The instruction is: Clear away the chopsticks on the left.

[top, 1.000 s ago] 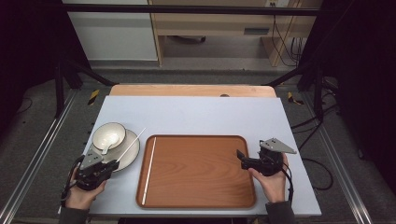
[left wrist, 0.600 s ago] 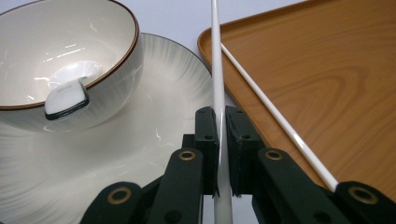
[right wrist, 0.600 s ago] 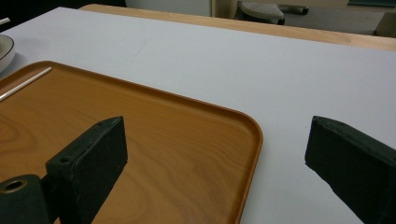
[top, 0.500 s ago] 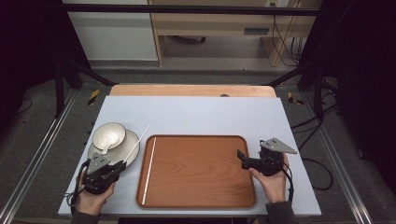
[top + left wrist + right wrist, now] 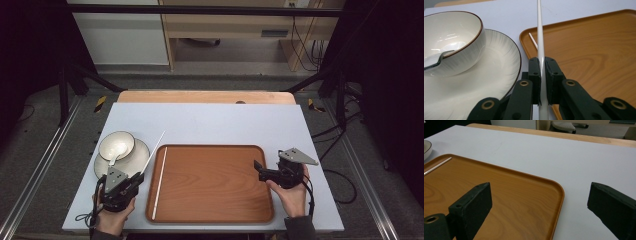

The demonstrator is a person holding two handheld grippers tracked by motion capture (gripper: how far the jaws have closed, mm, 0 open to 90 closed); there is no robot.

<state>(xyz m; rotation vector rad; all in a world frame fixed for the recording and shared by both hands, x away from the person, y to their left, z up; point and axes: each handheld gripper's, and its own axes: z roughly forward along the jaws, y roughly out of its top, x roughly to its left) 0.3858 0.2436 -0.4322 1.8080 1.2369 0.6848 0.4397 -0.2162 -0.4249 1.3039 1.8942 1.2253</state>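
A pale grey-blue rectangular counter (image 5: 220,125) carries everything, and a rounded brown wooden tray (image 5: 215,182) is laid flat at its near middle. Just left of the tray a round white ribbed plate (image 5: 142,150) is set, and on it a white ceramic bowl with a dark rim (image 5: 116,145) is placed toward the far left side, with a white spoon (image 5: 114,157) resting in it.

The left claw (image 5: 542,72) is held at the near left of the counter, just beside the plate and the tray's left edge. Its jaws are clamped together on a long thin white chopstick (image 5: 540,37), which is gripped near its lower end; from the jaws the stick is seen rising forward, slanting above the gap between plate and tray.

A second thin white chopstick (image 5: 160,182) is laid flat inside the tray, along its left rim.

The right claw (image 5: 257,167) is held near the tray's right edge, pointed leftwards toward the tray, with its jaws spread wide apart and nothing gripped between them.
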